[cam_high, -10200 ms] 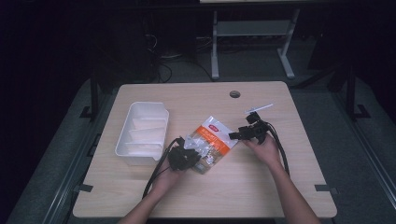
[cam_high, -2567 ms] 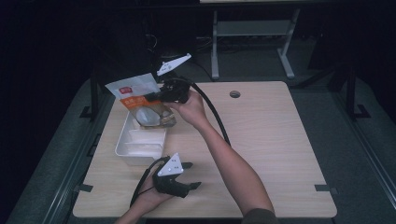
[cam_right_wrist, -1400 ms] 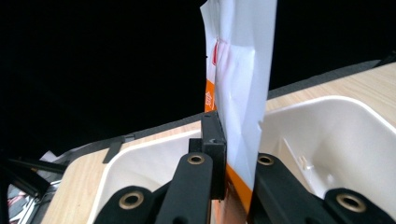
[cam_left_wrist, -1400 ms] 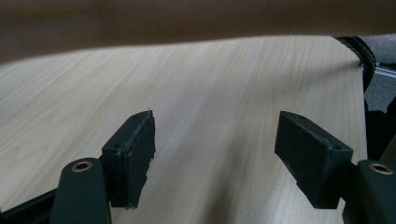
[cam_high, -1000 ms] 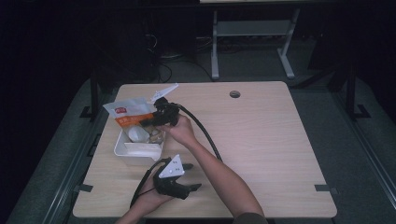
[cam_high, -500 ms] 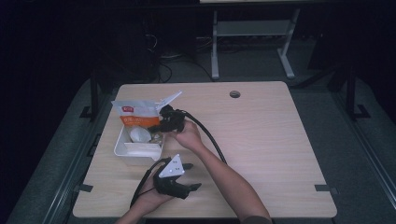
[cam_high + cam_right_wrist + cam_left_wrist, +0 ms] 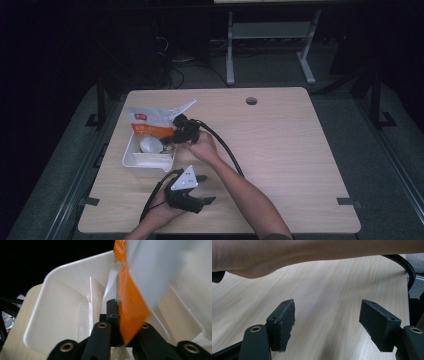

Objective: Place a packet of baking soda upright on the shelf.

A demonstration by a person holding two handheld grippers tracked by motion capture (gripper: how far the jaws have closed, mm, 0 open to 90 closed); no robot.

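high view: my right gripper [image 7: 176, 131], clamped on the orange bag [image 7: 150, 126], has dropped lower over the white tray [image 7: 131, 159] at nine o'clock; left gripper [image 7: 200, 192] idles, spread apart.

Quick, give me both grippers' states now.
Left gripper: open, holding nothing, low over the table.
Right gripper: shut on the orange-and-white bag, over the white tray.

Light wood table [image 7: 280, 150] w/ rounded corners and a round cable hole [image 7: 251, 101] near the far edge. White divided tray [image 7: 131, 156] sits on its left part. Left gripper [image 7: 202, 189] rests on the tabletop near the front edge, just in front of the tray.
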